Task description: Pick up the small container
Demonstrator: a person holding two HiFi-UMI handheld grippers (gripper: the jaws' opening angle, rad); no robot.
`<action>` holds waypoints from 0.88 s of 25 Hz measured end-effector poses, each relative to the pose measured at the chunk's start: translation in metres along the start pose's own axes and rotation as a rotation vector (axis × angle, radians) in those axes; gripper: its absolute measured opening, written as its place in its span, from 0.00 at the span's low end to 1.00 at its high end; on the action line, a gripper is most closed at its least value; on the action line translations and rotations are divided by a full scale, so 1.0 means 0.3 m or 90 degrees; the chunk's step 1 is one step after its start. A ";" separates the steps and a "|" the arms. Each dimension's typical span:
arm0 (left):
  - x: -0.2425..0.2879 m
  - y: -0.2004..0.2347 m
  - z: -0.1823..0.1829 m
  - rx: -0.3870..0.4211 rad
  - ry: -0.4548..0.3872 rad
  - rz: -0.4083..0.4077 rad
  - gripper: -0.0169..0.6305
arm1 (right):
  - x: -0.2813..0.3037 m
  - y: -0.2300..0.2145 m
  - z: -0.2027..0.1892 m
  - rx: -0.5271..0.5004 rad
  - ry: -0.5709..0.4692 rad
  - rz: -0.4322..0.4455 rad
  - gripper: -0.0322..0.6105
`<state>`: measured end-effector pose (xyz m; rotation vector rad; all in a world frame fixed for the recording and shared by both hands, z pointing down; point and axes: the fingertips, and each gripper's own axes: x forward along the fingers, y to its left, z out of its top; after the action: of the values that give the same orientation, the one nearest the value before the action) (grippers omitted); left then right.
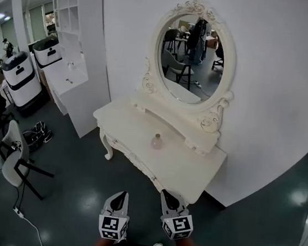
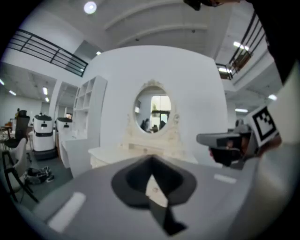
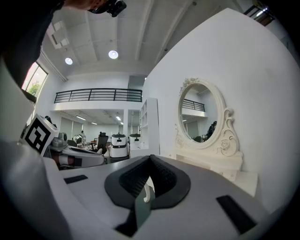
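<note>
The small container point(image 1: 156, 142), a pale pink jar, stands alone on the cream dressing table point(image 1: 142, 129), near its middle and below the oval mirror point(image 1: 193, 55). Both grippers hang over the dark floor in front of the table, well short of the jar. My left gripper point(image 1: 122, 194) has its jaws together with nothing between them, and so does my right gripper point(image 1: 166, 194). In the left gripper view the shut jaws point(image 2: 151, 160) point at the table and mirror point(image 2: 153, 112), and the jar is not visible. The right gripper view shows shut jaws point(image 3: 150, 159) beside the mirror point(image 3: 199, 115).
A tall white shelf unit point(image 1: 76, 54) stands left of the table against the wall. Further left are two white machines point(image 1: 20, 78), a chair point(image 1: 13, 155), shoes point(image 1: 38, 133) and a white cable point(image 1: 33, 224) on the floor.
</note>
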<state>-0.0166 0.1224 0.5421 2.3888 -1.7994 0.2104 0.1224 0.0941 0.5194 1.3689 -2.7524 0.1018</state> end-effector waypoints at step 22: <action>0.057 0.177 0.051 -0.010 -0.024 -0.021 0.04 | 0.161 0.108 0.041 0.010 -0.011 0.003 0.06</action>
<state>-0.0625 0.0888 0.5319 2.4254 -1.7701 0.1483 0.0673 0.0741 0.5104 1.3750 -2.7751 0.1133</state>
